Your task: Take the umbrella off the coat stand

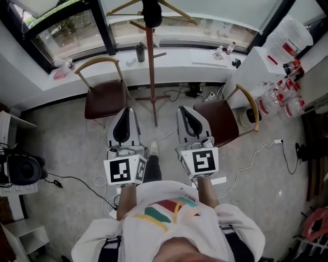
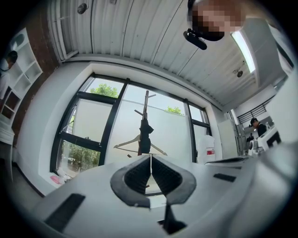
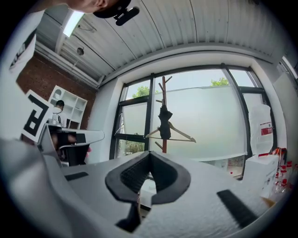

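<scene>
Cable [image 1: 72, 180] is trailing over the floor at the far left. Next to it, a left chair [image 1: 105, 97] with a dark red seat and curved wooden back is standing below the window sill [image 1: 92, 69]. The left tongs [image 2: 150, 162] are pointing forward, just right of that chair in the head view, with the jaws pressing together and nothing between them. A dark bottle [image 1: 140, 51] is standing on the sill. The wooden coat stand [image 1: 151, 71] is rising from the floor in the middle, ahead of both tongs and between the two chairs. The umbrella [image 1: 152, 14], black and folded, is hanging from the upper part of the stand, beside a wooden hanger [image 1: 177, 13], well apart from either pair of tongs. The right tongs [image 3: 149, 158] are also pointing forward and level, jaws meeting and gripping nothing. A right chair [image 1: 220, 120] of the same kind is standing just beside them. At the far right, a white surface [image 1: 259, 64] is carrying clear bottles with red caps [image 1: 287, 61].
</scene>
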A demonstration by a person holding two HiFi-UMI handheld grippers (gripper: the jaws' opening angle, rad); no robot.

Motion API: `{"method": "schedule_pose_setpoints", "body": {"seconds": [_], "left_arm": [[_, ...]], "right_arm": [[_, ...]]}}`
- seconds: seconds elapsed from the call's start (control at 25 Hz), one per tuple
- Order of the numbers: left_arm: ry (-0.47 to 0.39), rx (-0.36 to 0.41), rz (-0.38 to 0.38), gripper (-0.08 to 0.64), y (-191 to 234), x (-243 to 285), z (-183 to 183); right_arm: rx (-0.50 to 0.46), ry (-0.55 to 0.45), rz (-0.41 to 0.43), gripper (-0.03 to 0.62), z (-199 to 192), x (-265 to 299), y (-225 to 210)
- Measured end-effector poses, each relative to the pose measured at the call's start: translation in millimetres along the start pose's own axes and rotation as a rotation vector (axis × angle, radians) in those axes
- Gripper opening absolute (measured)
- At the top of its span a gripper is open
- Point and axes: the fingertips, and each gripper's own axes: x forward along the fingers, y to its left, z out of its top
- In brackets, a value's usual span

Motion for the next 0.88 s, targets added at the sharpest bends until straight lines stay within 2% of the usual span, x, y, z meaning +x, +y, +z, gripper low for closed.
{"method": "schedule_pose_setpoints", "body": {"seconds": [0.2,0.44,0.64,0.88], "left_arm": [[0.011,-0.003,-0.028,0.009,29.8,93.9,-2.2],[-0.021,-0.006,-0.061,0.009,69.0,191.9,7.3],[-0.037,-0.007,-0.093,0.009,79.0,235.1,11.0],[-0.016,-0.013,-0.096,0.009,60.9,259.4,6.4]], "right_arm": [[0.022,0.008,-0.03,0.0,5.6,91.1,-36.7],[0.01,-0.033,-0.053,0.0,27.0,190.1,-64.2],[0.002,-0.042,-0.078,0.0,29.9,231.1,-79.6],[-0.001,-0.067,-0.059,0.0,43.0,247.3,-102.1]]}}
